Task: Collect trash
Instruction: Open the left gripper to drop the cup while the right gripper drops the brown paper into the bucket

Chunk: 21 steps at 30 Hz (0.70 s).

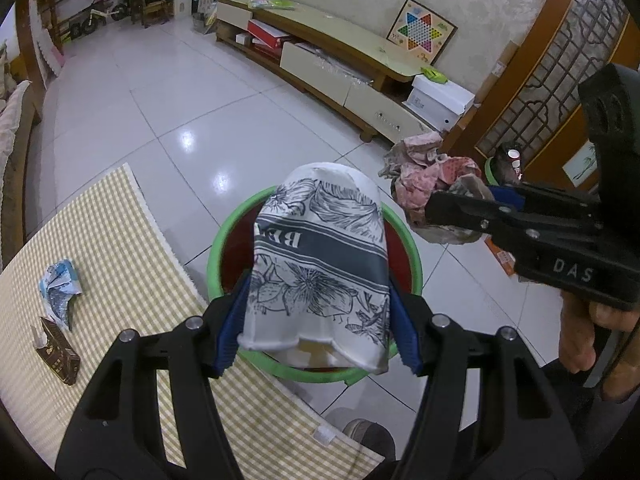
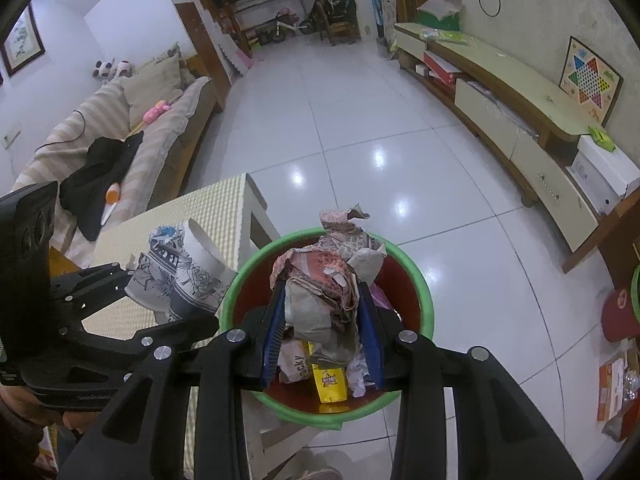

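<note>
Left gripper (image 1: 320, 320) clamped on a crushed white paper cup with grey floral print (image 1: 320, 256), blue pads pressing both its sides, the cup held above the green-rimmed red waste bin (image 1: 414, 256) on the floor beside the checked-cloth worktop (image 1: 104, 232). Right gripper (image 2: 322, 328) closed on a crumpled wad of pink patterned paper (image 2: 320, 280), held over the same bin's opening. A crumpled blue-white wrapper (image 1: 60, 284) and a brown carton (image 1: 60, 350) lie on the worktop, well left of the cup
</note>
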Motion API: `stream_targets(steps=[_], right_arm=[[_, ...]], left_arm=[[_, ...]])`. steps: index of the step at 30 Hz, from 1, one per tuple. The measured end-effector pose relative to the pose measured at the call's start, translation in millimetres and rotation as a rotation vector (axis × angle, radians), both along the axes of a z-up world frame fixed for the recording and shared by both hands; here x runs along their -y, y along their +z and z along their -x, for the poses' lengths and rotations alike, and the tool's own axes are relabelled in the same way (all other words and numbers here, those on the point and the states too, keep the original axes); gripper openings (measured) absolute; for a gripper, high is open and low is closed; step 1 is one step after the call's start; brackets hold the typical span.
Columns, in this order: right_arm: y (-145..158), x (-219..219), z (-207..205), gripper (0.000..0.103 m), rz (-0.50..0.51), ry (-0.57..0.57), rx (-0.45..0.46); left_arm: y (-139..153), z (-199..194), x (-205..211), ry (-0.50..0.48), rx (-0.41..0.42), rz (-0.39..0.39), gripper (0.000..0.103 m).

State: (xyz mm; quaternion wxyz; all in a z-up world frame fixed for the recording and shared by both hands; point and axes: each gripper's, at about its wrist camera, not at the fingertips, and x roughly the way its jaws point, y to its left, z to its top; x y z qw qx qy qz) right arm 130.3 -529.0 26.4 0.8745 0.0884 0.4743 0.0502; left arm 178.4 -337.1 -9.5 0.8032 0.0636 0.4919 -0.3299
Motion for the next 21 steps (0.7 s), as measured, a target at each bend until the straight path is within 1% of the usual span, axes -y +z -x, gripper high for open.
stream_targets(steps=[14, 15, 19, 21], right_arm=[[-13, -2, -8, 0.034, 0.016, -0.008, -0.04], [-14, -3, -9, 0.034, 0.016, -0.008, -0.042], [-14, -4, -11, 0.034, 0.02, -0.009, -0.046], [-16, -4, -12, 0.034, 0.023, -0.008, -0.049]], left_arm=[[-13, -8, 12, -0.004, -0.016, -0.028, 0.061], [-15, -9, 12, -0.002, -0.021, -0.029, 0.063], [-15, -9, 14, 0.008, -0.024, -0.028, 0.08], [-15, -9, 12, 0.013, -0.018, -0.029, 0.082]])
